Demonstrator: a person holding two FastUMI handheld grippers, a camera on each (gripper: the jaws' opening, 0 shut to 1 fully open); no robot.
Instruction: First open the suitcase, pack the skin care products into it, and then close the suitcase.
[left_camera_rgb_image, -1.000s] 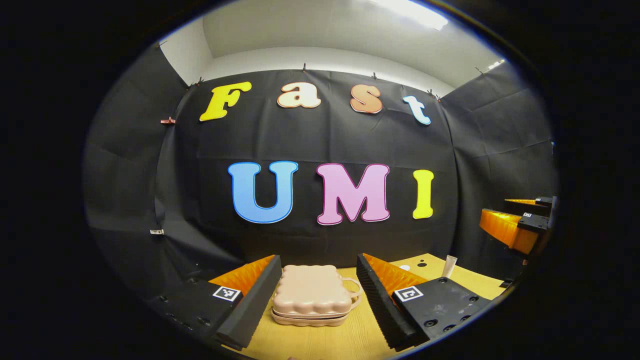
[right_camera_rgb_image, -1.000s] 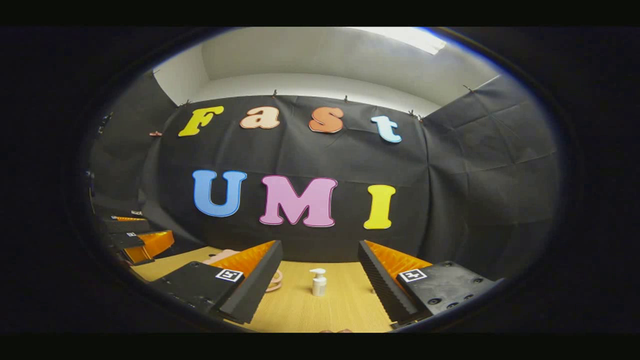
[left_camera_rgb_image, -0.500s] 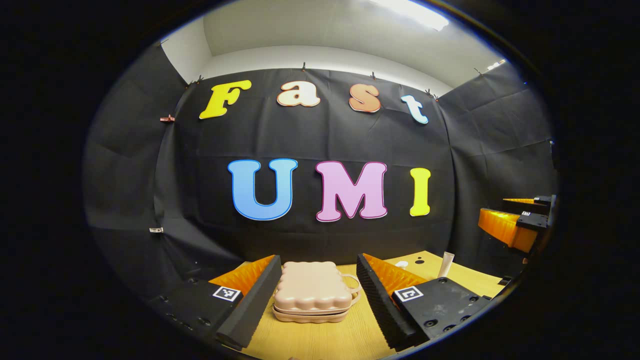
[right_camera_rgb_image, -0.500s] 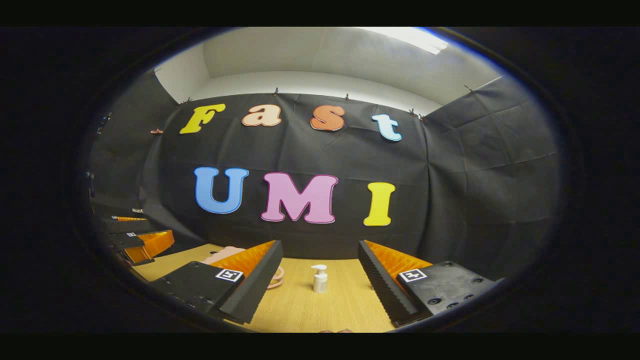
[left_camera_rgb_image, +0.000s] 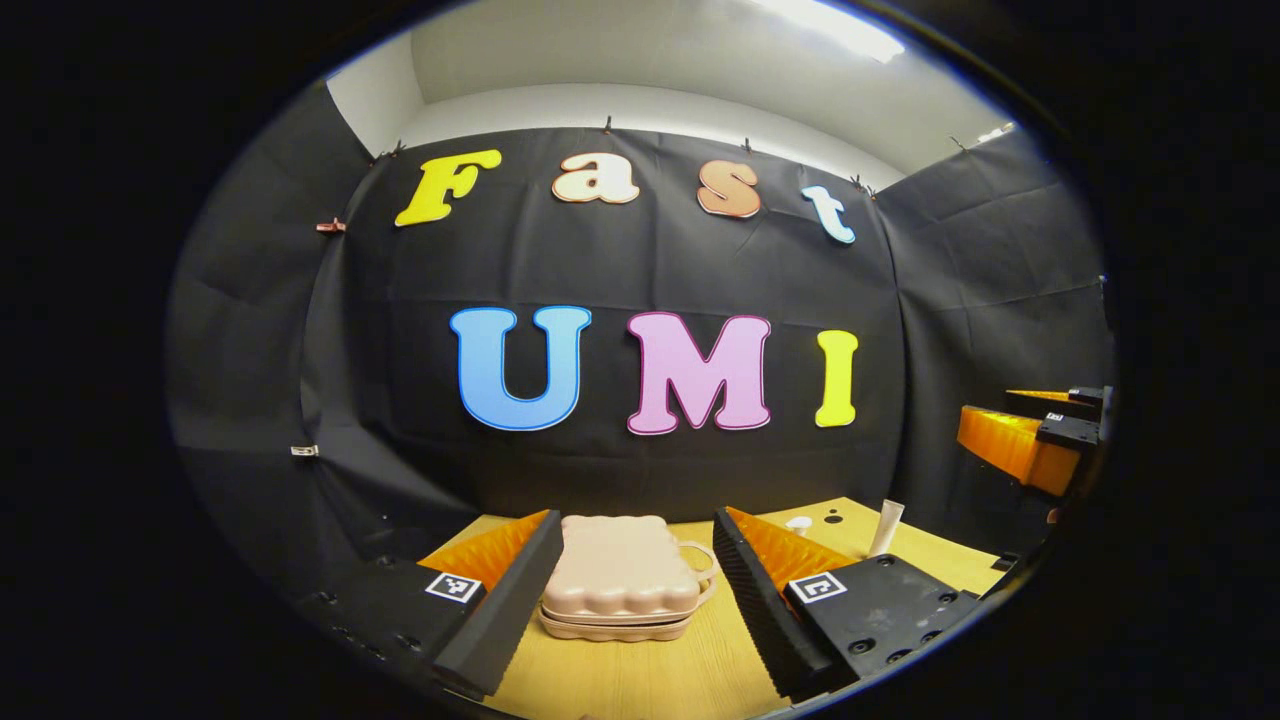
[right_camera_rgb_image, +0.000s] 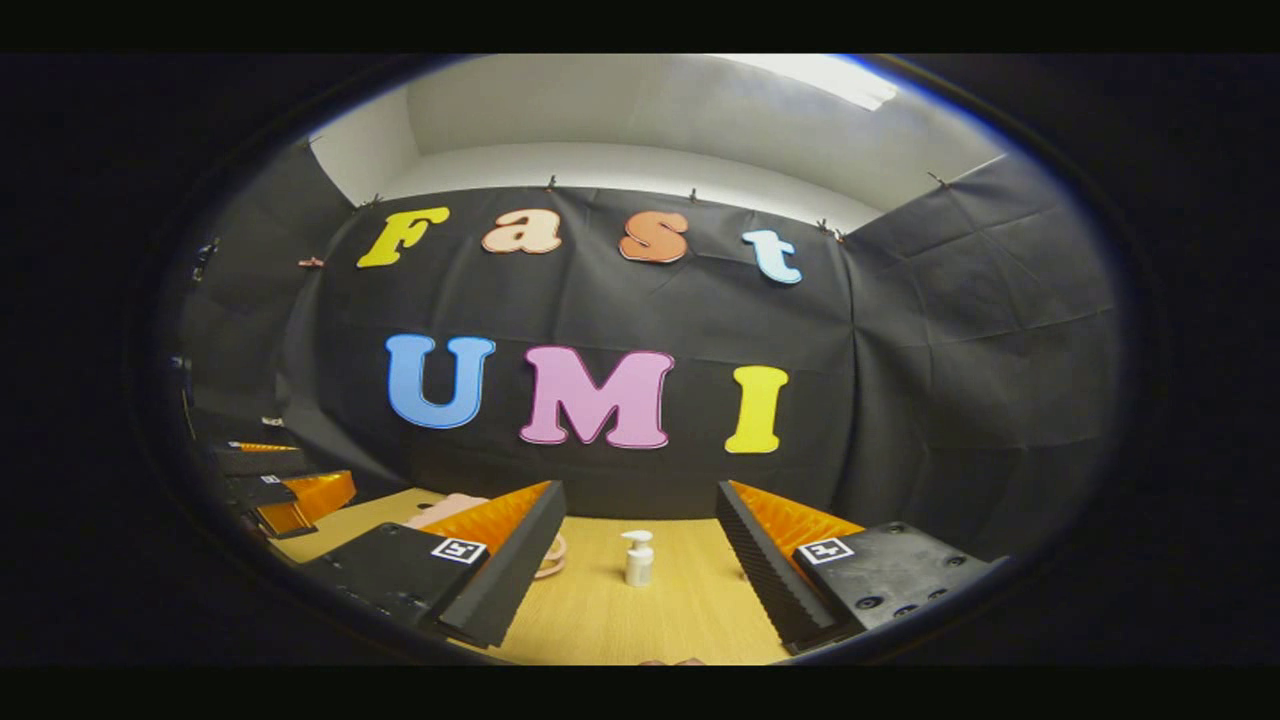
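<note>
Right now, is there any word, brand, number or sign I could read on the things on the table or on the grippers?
No readable text.
Suitcase: no writing visible.
Pump bottle: too small to tell.
Tube: too small to tell.
Left gripper and right gripper: square pattern tags, a code pattern rather than words.

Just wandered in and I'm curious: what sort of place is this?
It looks like a small recording booth, not a home. Black cloth walls enclose a wooden table set with a closed pink suitcase and a pump bottle, each between open hand-held tongs.
</note>
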